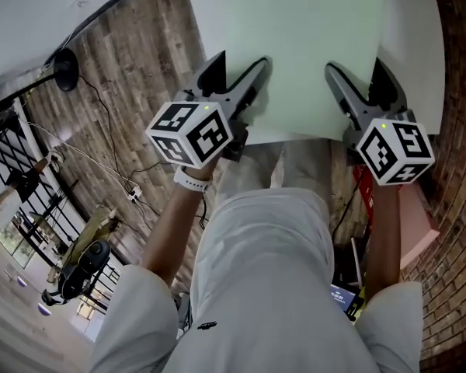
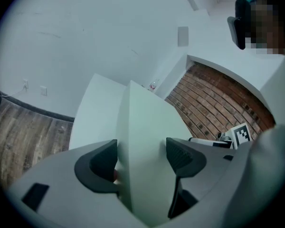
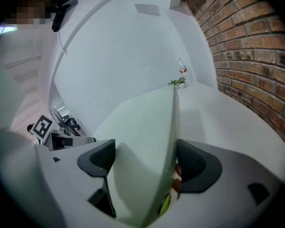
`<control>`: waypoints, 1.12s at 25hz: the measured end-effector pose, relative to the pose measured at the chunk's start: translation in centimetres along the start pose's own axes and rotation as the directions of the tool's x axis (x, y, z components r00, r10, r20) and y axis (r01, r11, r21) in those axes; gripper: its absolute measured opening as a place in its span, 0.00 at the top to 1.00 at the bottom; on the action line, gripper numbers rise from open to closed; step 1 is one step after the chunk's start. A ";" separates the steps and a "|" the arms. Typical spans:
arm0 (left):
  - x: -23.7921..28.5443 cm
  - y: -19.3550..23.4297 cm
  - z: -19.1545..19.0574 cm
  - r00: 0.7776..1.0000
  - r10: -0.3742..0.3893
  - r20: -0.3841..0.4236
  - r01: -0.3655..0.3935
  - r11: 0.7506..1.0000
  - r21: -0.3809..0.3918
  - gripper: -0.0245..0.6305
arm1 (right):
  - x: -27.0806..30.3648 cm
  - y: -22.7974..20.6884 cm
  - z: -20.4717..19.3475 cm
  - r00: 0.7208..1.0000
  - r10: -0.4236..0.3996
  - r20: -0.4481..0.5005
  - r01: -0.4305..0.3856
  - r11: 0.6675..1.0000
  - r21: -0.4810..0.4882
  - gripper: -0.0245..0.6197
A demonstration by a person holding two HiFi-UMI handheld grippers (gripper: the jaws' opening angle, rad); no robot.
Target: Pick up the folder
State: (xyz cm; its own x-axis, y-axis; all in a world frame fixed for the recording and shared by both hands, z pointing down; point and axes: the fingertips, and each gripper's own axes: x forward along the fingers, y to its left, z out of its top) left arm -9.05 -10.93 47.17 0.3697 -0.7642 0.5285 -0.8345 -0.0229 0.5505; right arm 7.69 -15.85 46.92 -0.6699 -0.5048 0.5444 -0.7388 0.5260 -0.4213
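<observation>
Out front at arm's length, left claw (image 1: 237, 72) and right claw (image 1: 356, 76) clamp the folder (image 1: 295, 45).

Pale folder (image 1: 295, 45) held at near edge: left claw (image 1: 239, 67), right claw (image 1: 356, 68).

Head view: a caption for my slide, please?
Left gripper and right gripper hold the pale folder by its near edge.

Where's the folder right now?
In the head view, the folder is top centre, gripped at its near edge by the left gripper and right gripper.
</observation>
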 end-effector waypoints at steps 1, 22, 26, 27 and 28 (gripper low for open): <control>-0.3 -0.3 0.1 1.000 -0.003 0.004 0.003 1.000 0.003 0.46 | -0.4 0.2 0.1 1.000 0.000 0.005 0.000 1.000 -0.003 0.35; -5.4 -5.4 4.1 0.992 -0.084 0.096 0.080 0.996 0.046 0.46 | -6.7 4.2 5.3 0.994 -0.012 0.108 0.020 0.997 -0.072 0.35; -6.8 -6.2 4.7 0.989 -0.096 0.115 0.090 0.994 0.058 0.46 | -8.0 5.3 6.0 0.991 -0.013 0.132 0.024 0.996 -0.089 0.35; -7.2 -6.5 4.8 0.988 -0.098 0.119 0.091 0.994 0.062 0.47 | -8.5 5.6 6.1 0.991 -0.013 0.137 0.026 0.996 -0.091 0.35; -7.5 -6.9 4.8 0.987 -0.099 0.123 0.092 0.994 0.067 0.47 | -8.9 5.8 6.2 0.990 -0.013 0.142 0.027 0.995 -0.092 0.35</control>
State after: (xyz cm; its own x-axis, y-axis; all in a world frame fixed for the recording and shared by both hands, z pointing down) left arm -8.05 -8.11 36.27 0.3976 -0.8316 0.3877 -0.8228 -0.1362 0.5518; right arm 8.97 -12.53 35.15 -0.6637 -0.6039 0.4413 -0.7464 0.5732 -0.3381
